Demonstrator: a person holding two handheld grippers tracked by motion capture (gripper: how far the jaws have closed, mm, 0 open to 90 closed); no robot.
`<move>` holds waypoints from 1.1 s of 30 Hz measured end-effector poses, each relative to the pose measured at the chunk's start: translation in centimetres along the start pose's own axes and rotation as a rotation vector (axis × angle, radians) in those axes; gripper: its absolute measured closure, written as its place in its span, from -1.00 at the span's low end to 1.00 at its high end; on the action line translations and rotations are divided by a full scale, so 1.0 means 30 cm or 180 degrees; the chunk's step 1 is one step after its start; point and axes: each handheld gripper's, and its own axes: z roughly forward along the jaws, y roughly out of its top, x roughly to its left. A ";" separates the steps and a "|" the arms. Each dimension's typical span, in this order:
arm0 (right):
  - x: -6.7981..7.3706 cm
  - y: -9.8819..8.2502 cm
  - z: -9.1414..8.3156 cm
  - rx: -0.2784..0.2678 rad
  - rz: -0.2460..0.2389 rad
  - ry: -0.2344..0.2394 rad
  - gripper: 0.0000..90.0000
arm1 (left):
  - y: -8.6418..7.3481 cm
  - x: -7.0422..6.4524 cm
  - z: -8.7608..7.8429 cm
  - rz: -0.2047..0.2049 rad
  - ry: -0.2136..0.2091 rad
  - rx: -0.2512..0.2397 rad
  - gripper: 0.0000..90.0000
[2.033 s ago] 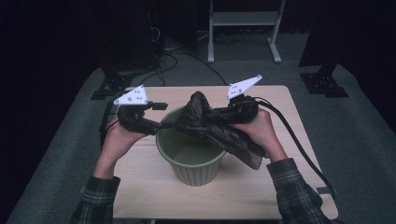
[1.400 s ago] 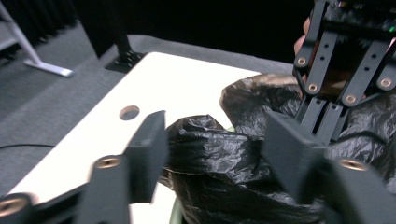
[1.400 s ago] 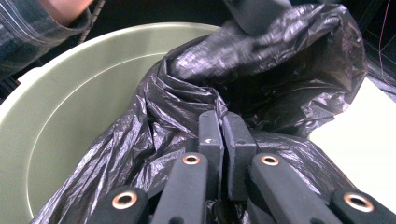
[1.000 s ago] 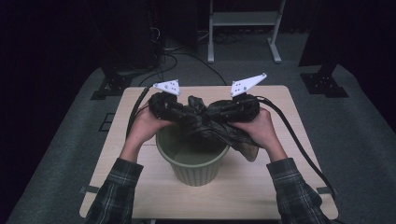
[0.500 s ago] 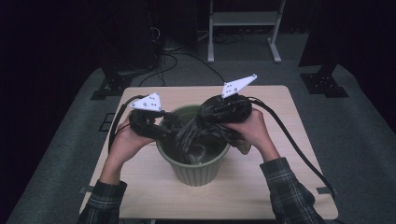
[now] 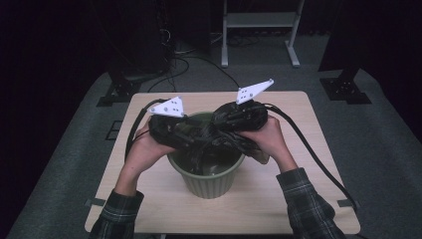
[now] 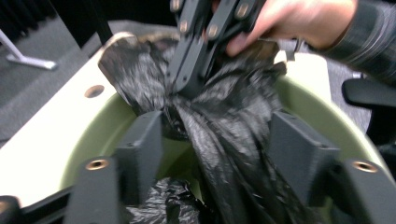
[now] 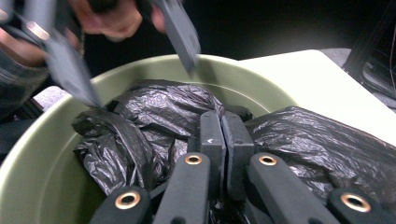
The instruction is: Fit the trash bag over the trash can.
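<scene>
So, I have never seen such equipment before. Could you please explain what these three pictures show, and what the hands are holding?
There is no robot here: a person holds a hand-held claw in each hand. The high view looks down on a wooden table from above. On it stands a green bin, and a black plastic bag is being put into it.

The other two pictures come from small cameras riding on the claws, so each one looks along its own two black jaws.

The left claw has just been opening: its jaws stand apart, with the bag between them but not pinched. The right claw is shut on a fold of the bag, holding it at the bin's rim.

The white three-cornered plates and the thick cables belong to the claws.
</scene>
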 end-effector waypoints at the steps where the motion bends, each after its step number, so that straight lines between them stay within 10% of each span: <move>1: 0.003 0.001 -0.003 -0.0002 -0.0005 0.0003 0.96 | -0.002 0.001 0.012 0.0016 -0.0035 0.0054 -0.02; 5: 0.011 0.003 -0.026 0.0008 -0.0020 -0.0016 0.84 | -0.012 0.005 0.035 0.0017 -0.0136 0.0181 0.67; 10: 0.018 -0.004 -0.060 -0.0045 -0.0026 -0.0082 0.52 | -0.032 0.011 0.020 0.0027 -0.0147 0.0251 0.89; 25: 0.017 -0.131 -0.291 -0.0218 0.0105 -0.0425 0.31 | -0.097 0.028 -0.086 -0.0029 -0.0031 0.0268 0.76; 33: 0.019 -0.215 -0.367 -0.0252 0.0211 -0.0511 0.30 | -0.089 0.017 -0.088 -0.0016 0.0143 0.0220 0.10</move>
